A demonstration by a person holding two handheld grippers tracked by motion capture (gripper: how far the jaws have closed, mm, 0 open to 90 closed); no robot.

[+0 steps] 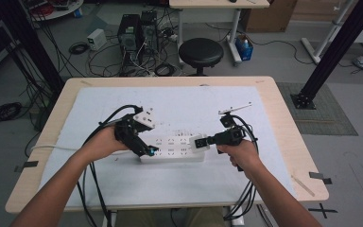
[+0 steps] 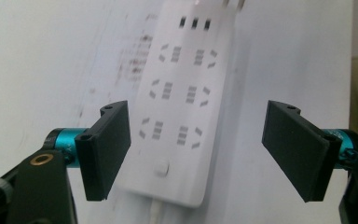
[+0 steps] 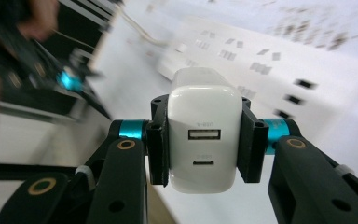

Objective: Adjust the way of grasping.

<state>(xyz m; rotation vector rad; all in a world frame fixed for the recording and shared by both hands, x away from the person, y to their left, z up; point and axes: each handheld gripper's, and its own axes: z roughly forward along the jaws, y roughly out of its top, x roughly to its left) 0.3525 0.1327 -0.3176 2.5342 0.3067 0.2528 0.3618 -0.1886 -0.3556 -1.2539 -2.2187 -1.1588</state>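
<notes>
The right gripper (image 3: 204, 140) clamps a white plastic USB charger block (image 3: 204, 130) above the white rectangular power strip's (image 2: 182, 102) end; the left gripper (image 2: 196, 149), jaws wide apart and empty, straddles the strip's other end near the table's (image 1: 283, 142) middle.

A white power strip (image 1: 172, 147) lies flat on the worktop (image 1: 264, 90), sockets up; a white USB charger (image 3: 204, 133), ports facing the camera, sits clamped above its end.

I read the charger (image 3: 204, 130) as smooth glossy white plastic, the power strip (image 2: 177, 100) as smooth white plastic, the left gripper's pads (image 2: 107, 147) as matt black, and the table (image 1: 283, 101) edge as pale wood.
</notes>
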